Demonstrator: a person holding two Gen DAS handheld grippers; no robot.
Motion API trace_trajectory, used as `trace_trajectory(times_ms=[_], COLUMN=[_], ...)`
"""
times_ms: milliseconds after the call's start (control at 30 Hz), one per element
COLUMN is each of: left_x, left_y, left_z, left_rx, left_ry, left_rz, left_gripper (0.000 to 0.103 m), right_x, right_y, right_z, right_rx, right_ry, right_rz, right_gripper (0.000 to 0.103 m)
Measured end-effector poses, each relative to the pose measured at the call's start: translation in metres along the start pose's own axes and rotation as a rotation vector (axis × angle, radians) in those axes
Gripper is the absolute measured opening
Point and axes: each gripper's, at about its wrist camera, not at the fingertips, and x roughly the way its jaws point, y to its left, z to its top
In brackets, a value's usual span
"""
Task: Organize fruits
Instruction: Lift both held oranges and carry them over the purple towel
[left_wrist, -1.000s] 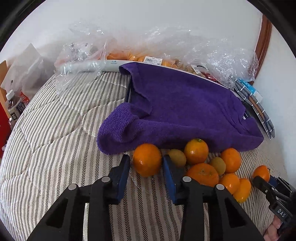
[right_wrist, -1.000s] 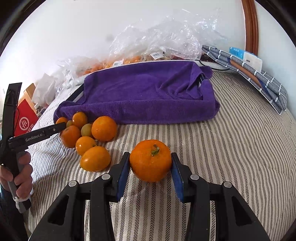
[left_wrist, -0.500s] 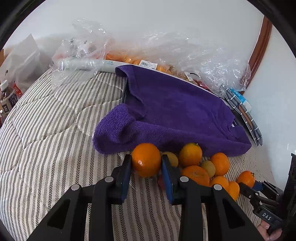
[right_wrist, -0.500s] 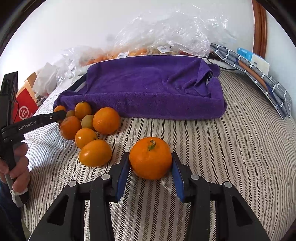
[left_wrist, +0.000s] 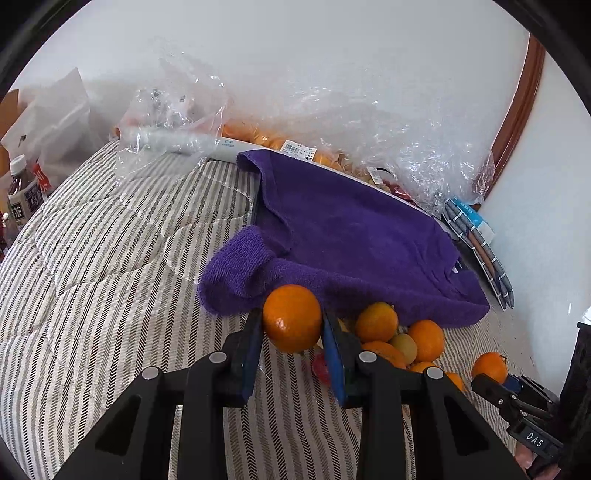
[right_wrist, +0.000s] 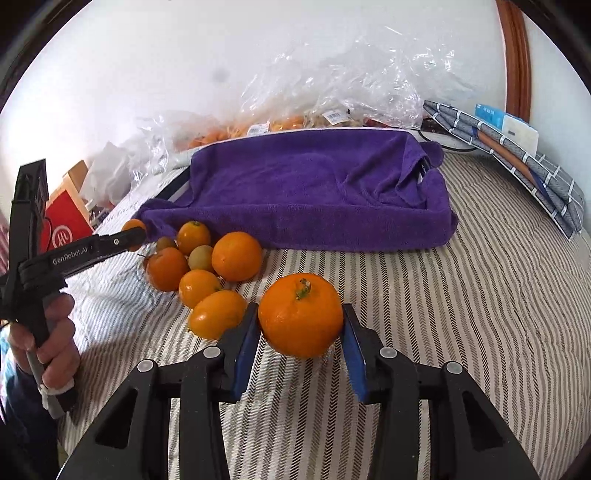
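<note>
My left gripper (left_wrist: 291, 332) is shut on an orange (left_wrist: 292, 317) and holds it above the striped bedcover, near the front left corner of a purple towel (left_wrist: 354, 236). A pile of oranges and small greenish fruits (left_wrist: 399, 339) lies just right of it. My right gripper (right_wrist: 300, 325) is shut on a larger orange with a green stem (right_wrist: 301, 319), right of the same pile (right_wrist: 201, 266). The towel (right_wrist: 314, 192) covers a tray behind the fruit. The left gripper also shows in the right wrist view (right_wrist: 125, 236).
Clear plastic bags of fruit (left_wrist: 332, 147) line the wall behind the towel. Folded checked cloth (right_wrist: 517, 158) lies at the right. A bottle (left_wrist: 22, 195) and a red box (right_wrist: 66, 225) stand off the left side. The striped quilt (right_wrist: 480, 314) spreads to the right.
My left gripper closed on the orange and lifted it off the cover. My right gripper raised its orange slightly and moved nearer the towel.
</note>
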Motion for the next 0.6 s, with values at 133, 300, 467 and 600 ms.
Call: trace_trajectory(times_ms=[133,300,467,600], left_x=[-0.01,-0.03,-0.05,-0.061], left_y=[-0.004,-0.009,-0.011,-0.012], left_z=[0.0,-0.003,0.001,0.01], left_rx=[0.01,-0.018,-0.02,-0.033], left_ry=[-0.02,-0.027,-0.053,-0.069], left_rz=[0.016,-0.021,0.007,0.029], left_gripper=[0.03,0.03,0.03,0.03], right_x=[-0.011,-0.028,-0.041,-0.047], right_y=[0.001,-0.002,-0.001,0.001], right_z=[0.004,0.017,0.03,0.04], right_rx=[0.021,0.057,0.053,0.047], right_ry=[-0.027,-0.069,-0.104,-0.126], right_rz=[-0.038,-0.034,-0.047,-0.052], right_gripper=[0.042,0.042,0.042,0.042])
